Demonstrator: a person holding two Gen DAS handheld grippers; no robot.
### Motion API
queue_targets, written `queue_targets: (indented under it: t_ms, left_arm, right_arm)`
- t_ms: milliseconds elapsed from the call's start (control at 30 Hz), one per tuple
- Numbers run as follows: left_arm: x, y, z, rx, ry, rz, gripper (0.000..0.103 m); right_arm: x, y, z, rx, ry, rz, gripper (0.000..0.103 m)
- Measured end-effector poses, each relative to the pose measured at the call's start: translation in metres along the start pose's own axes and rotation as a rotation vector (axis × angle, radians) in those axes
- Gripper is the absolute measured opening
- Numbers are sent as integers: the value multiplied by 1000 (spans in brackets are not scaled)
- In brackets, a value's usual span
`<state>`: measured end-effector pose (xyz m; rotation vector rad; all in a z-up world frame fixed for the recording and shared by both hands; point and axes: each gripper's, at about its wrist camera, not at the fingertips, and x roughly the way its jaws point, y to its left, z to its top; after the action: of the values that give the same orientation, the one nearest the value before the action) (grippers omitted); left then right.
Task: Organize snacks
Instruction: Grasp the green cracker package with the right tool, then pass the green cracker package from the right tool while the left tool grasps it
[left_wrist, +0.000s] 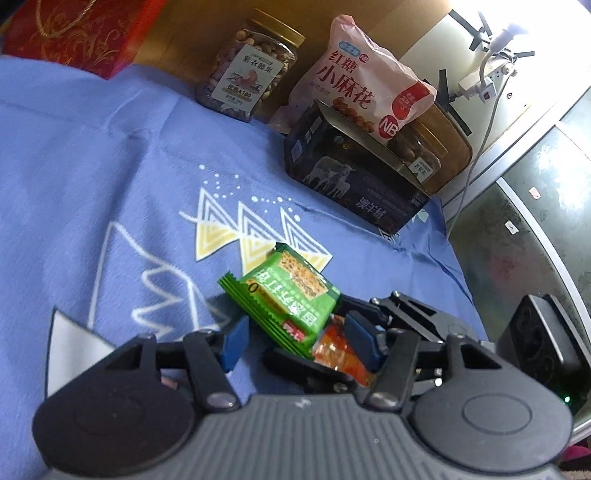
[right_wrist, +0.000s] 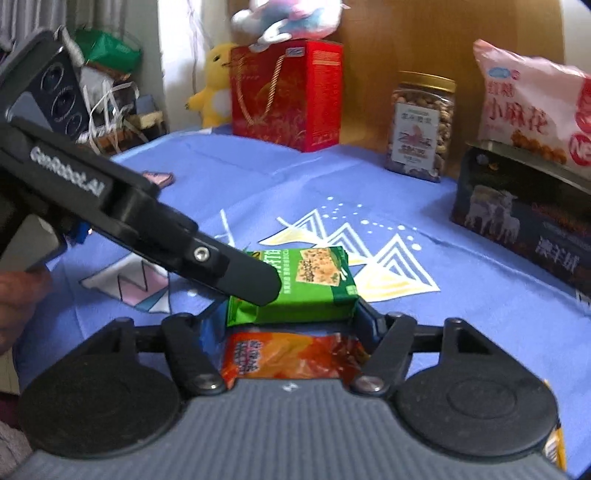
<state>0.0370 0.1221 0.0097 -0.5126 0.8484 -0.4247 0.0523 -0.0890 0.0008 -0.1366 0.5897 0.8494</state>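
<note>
A stack of green cracker packets lies tilted on the blue cloth between the blue pads of my left gripper. The left pad touches its lower edge; the right pad presses an orange packet against its corner. In the right wrist view the same green stack spans the jaws of my right gripper, whose right pad bears on its end. The orange packet lies under the stack. A finger of the left gripper crosses the stack's left end and hides the right gripper's left pad.
Along the back stand a nut jar, a pink snack bag on a dark box with sheep, and a red gift box with a yellow plush beside it. The blue cloth ends at the right.
</note>
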Motion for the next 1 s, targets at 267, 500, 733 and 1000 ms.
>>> queue_targets:
  t_ms: [267, 500, 733, 1000]
  left_arm:
    - [19, -21, 16, 57, -3, 2, 54]
    - [46, -48, 32, 114, 26, -29, 54]
    - [74, -83, 48, 200, 52, -52, 54]
    - [101, -128, 91, 297, 20, -63, 54]
  right_arm:
    - [-13, -8, 0, 54, -76, -65, 70]
    - [-27, -25, 1, 42, -103, -179, 70]
    - [-46, -52, 2, 83, -147, -260, 70]
    - [-56, -97, 28, 82, -230, -343, 70]
